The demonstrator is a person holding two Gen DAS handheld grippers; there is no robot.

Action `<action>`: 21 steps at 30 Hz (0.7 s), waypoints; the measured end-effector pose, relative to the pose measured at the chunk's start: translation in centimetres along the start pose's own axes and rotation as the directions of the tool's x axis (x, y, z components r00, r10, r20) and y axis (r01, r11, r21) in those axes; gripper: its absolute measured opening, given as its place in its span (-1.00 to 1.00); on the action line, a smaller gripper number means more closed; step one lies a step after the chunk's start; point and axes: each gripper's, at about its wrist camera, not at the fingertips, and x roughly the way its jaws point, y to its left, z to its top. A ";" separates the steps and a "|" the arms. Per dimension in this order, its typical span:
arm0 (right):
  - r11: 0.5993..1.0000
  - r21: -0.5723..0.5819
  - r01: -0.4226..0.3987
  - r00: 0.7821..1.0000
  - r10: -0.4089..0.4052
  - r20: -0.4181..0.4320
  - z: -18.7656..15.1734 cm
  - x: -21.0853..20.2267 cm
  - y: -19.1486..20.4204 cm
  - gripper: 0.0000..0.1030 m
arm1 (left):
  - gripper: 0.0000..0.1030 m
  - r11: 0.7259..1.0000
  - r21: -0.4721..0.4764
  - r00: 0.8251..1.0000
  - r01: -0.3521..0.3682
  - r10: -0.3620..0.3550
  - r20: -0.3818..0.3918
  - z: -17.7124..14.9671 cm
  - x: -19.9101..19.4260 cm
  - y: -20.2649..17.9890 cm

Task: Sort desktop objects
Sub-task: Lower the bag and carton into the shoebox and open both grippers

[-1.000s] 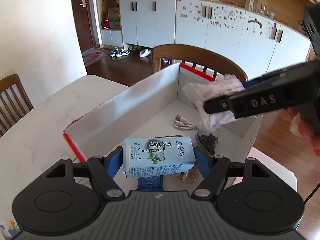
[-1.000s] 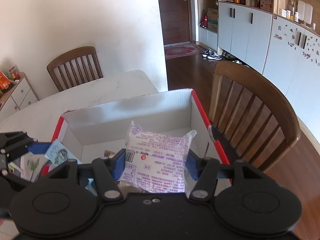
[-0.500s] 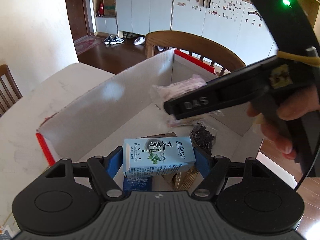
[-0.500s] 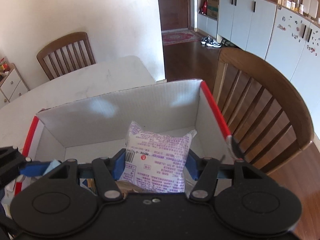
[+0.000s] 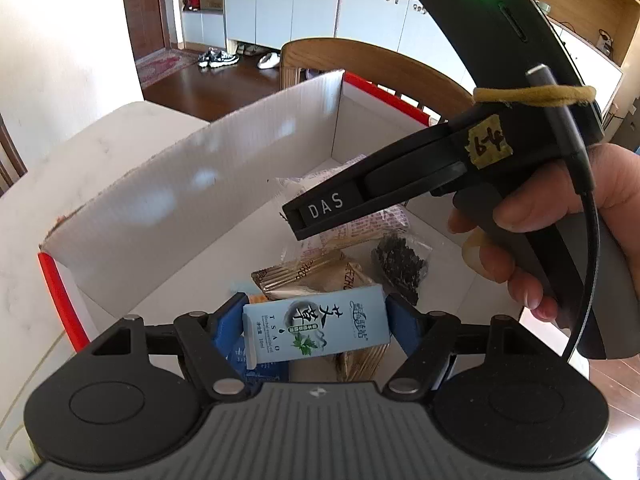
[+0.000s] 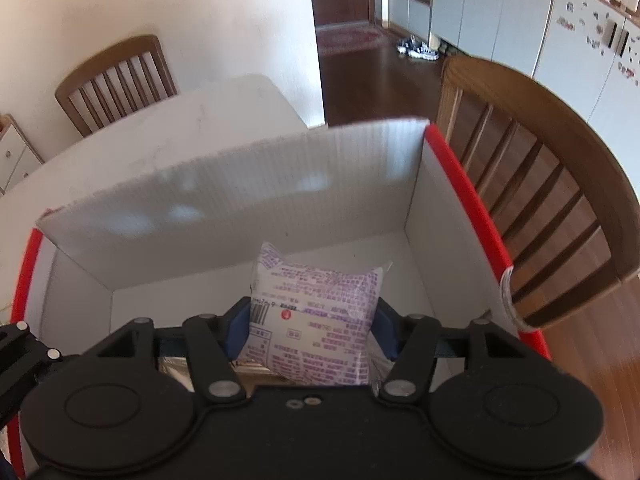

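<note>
Only left cam shows brown packets point(image 5: 308, 276) under right gripper point(image 5: 296, 220).

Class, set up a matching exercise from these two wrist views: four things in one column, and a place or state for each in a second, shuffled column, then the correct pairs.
Things
1. light blue carton with a green leaf print
2. white packet with purple print
3. clear bag of dark dried bits
4. white cardboard box with red rims

Places or states
A. lying on the box floor
B. between the right gripper's blue pads
C. standing on the white table
D. between the left gripper's blue pads

Pairs: 1-D, 2-B, 3-A, 4-C
</note>
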 end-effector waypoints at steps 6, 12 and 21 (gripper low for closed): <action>1.000 -0.002 -0.002 1.000 0.002 -0.021 0.0 0.3 0.4 0.28 | 0.44 1.000 -0.010 1.000 0.009 -0.009 -0.021 -0.3 0.0 0.3; 1.000 0.004 -0.010 1.000 0.010 0.005 -0.1 -0.7 0.3 0.40 | 0.44 1.000 -0.004 1.000 0.010 -0.010 0.003 -0.8 -0.8 -0.3; 0.999 0.013 -0.034 0.998 0.033 0.052 -0.1 -3.5 -0.4 0.43 | 0.44 1.000 -0.016 0.999 0.013 -0.012 0.033 -1.5 -2.6 -0.5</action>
